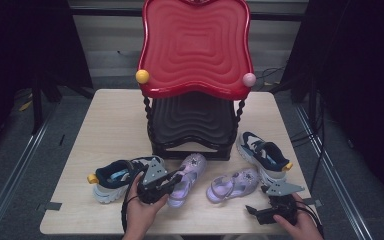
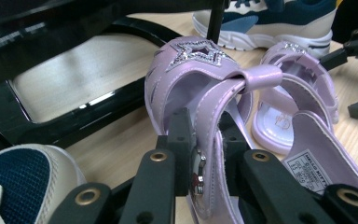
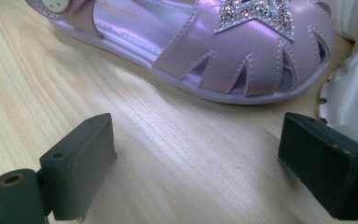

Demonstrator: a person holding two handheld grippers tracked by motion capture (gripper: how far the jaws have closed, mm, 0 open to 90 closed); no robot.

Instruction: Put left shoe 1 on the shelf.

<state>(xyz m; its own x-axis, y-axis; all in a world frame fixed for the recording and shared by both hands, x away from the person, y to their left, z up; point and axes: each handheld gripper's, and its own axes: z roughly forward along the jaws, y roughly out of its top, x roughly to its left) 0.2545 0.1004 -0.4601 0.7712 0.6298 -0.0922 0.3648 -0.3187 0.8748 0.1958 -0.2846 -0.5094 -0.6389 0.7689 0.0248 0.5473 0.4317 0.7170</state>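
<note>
While clamped on strap | red two-tier rack (image 1: 195,50) at counter (image 1: 110,130) rear | left gripper (image 1: 172,180) fingers (image 2: 179,149) shut on lilac sandal (image 2: 200,88) strap, just before rack base; lift level, avoid twisting strap | right gripper (image 3: 196,163) fingers wide, empty, facing second sandal (image 3: 223,46) | left gripper view reveals pinch hidden from above.

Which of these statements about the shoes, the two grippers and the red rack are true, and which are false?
1. The left gripper is shut on the strap of a purple sandal. True.
2. The right gripper holds the other purple sandal. False: its jaws stand open over bare table, with that sandal beyond them.
3. A navy sneaker lies left of the held sandal in the high view. True.
4. The red rack carries a shoe on top. False: its top tray is bare.
</note>
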